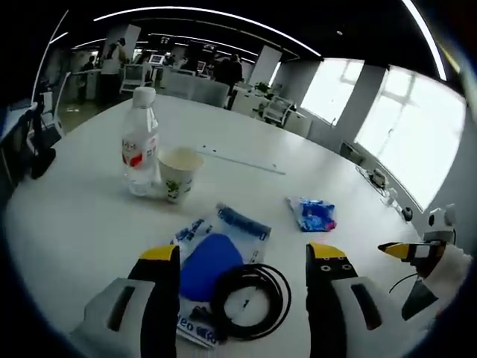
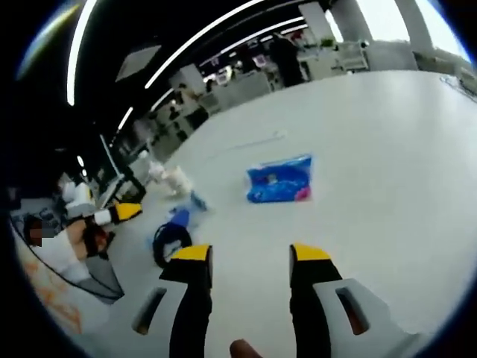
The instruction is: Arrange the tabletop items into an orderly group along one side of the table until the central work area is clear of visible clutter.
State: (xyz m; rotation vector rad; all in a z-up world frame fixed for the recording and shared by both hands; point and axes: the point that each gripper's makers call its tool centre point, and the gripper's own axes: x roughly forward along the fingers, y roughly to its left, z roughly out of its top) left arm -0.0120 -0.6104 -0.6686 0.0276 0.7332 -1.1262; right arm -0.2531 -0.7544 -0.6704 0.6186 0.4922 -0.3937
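Left to right from the paper cup (image 1: 179,172): a water bottle (image 1: 140,142) is standing upright just beside it, while a blue pouch (image 1: 211,262), its long axis pointing cupward, a cable coil (image 1: 250,300) and a snack packet (image 1: 313,214) are lying scattered nearer; grouping is barely begun. The left gripper (image 1: 244,255) and right gripper (image 2: 245,255) are hovering released, empty.

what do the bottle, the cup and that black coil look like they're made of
Bottle: likely clear plastic, see-through and glossy, with a white cap. Cup: probably paper, matte off-white with green print. Black coil: seemingly a rubber- or plastic-sheathed cable, thin looped and slightly shiny.
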